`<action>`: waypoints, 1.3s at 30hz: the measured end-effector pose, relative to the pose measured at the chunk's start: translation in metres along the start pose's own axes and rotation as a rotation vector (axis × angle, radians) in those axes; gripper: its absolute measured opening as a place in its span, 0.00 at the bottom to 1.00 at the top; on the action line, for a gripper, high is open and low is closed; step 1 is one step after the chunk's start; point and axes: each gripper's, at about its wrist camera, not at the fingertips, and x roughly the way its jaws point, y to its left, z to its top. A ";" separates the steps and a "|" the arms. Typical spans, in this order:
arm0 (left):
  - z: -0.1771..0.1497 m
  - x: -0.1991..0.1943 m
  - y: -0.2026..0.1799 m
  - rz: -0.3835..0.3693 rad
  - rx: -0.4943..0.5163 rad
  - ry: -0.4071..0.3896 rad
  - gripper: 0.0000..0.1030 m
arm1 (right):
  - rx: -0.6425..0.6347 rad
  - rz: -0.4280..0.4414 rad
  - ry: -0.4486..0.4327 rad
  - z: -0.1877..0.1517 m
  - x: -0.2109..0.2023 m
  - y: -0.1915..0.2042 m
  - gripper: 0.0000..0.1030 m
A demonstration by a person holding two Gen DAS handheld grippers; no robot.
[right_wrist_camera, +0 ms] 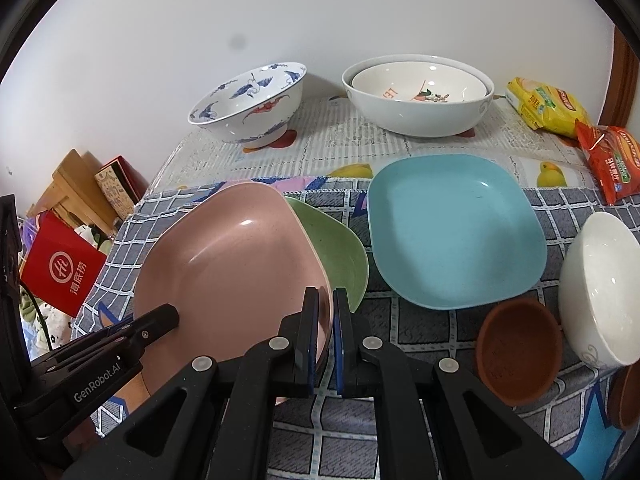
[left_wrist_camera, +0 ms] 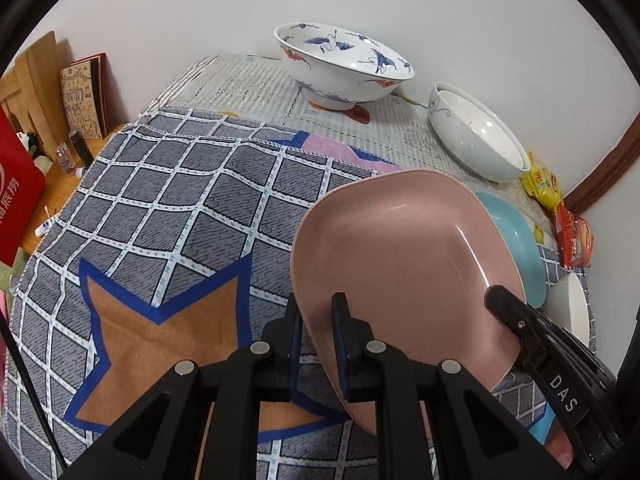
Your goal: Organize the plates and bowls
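Pink plate [right_wrist_camera: 232, 264]: square, rounded corners, matte speckled finish with a soft sheen, likely plastic or melamine. Held tilted above the checked cloth [left_wrist_camera: 168, 208], gripped at opposite rims: left claw [left_wrist_camera: 318, 344] closed on one edge, right claw [right_wrist_camera: 326, 336] closed on the other.

Green plate [right_wrist_camera: 340, 256]: same form, lying on the cloth, partly under the pink plate's far edge.

Blue plate [right_wrist_camera: 456, 232]: same form, flat on the cloth, just beyond the green plate as counted from the pink one.

Step in hand, by judgement: carrying the pink plate to stack it with its like. The next move calls for levelling it and lowering it squarely onto the green plate before both claws release.

Brown bowl [right_wrist_camera: 520, 348] and white bowl [right_wrist_camera: 600, 288]: small, matte brown and glossy white, past the blue plate from the pink plate.

Crane-pattern bowl [right_wrist_camera: 252, 108] and nested white bowls [right_wrist_camera: 420, 100]: glazed ceramic, round, well behind the pink plate, near the wall.

Desk: covered by the woven cloth.
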 end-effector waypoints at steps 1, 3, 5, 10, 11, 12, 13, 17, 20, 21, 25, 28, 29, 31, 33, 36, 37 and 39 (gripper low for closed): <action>0.001 0.002 0.000 0.000 -0.001 0.003 0.14 | -0.001 0.000 0.003 0.001 0.003 0.000 0.07; 0.003 0.005 0.001 -0.001 -0.002 0.009 0.14 | -0.001 0.001 0.009 0.002 0.007 0.000 0.07; 0.005 0.007 0.002 -0.001 -0.004 0.010 0.14 | 0.000 0.001 0.015 0.004 0.011 0.000 0.07; 0.010 0.014 0.000 -0.002 -0.002 0.015 0.14 | 0.006 0.004 0.033 0.006 0.020 -0.003 0.07; 0.011 0.015 0.000 -0.002 0.000 0.014 0.14 | 0.007 0.005 0.036 0.006 0.022 -0.004 0.07; 0.011 0.015 -0.002 -0.001 0.004 0.012 0.14 | 0.009 0.005 0.037 0.007 0.023 -0.004 0.07; 0.012 0.016 -0.002 0.001 0.005 0.011 0.14 | 0.010 0.004 0.038 0.008 0.025 -0.006 0.07; 0.014 0.018 -0.004 0.002 0.008 0.010 0.14 | 0.005 0.006 0.040 0.013 0.028 -0.007 0.07; 0.014 0.018 -0.003 -0.002 0.010 0.013 0.15 | -0.009 0.006 0.039 0.015 0.030 -0.007 0.07; 0.013 0.018 -0.004 -0.003 0.014 0.013 0.15 | -0.013 0.005 0.041 0.016 0.031 -0.006 0.08; 0.011 0.017 -0.005 -0.002 0.034 0.016 0.19 | -0.027 -0.006 0.059 0.016 0.036 -0.005 0.10; 0.007 0.016 -0.006 -0.004 0.052 0.022 0.20 | -0.041 -0.024 0.041 0.015 0.032 -0.004 0.10; 0.006 0.015 -0.006 -0.006 0.057 0.024 0.21 | -0.043 -0.016 0.041 0.015 0.030 -0.004 0.13; 0.003 0.013 -0.007 -0.006 0.063 0.021 0.27 | -0.036 -0.016 0.035 0.016 0.027 -0.006 0.14; 0.001 0.010 -0.009 0.004 0.073 0.021 0.29 | -0.031 -0.016 0.032 0.017 0.024 -0.008 0.14; -0.002 0.006 -0.012 0.026 0.092 0.022 0.37 | -0.025 -0.019 0.030 0.016 0.018 -0.010 0.16; -0.004 0.004 -0.013 0.031 0.094 0.019 0.41 | -0.027 -0.020 0.025 0.015 0.014 -0.012 0.17; -0.007 0.000 -0.014 0.035 0.094 0.012 0.43 | -0.033 -0.020 0.018 0.013 0.008 -0.014 0.20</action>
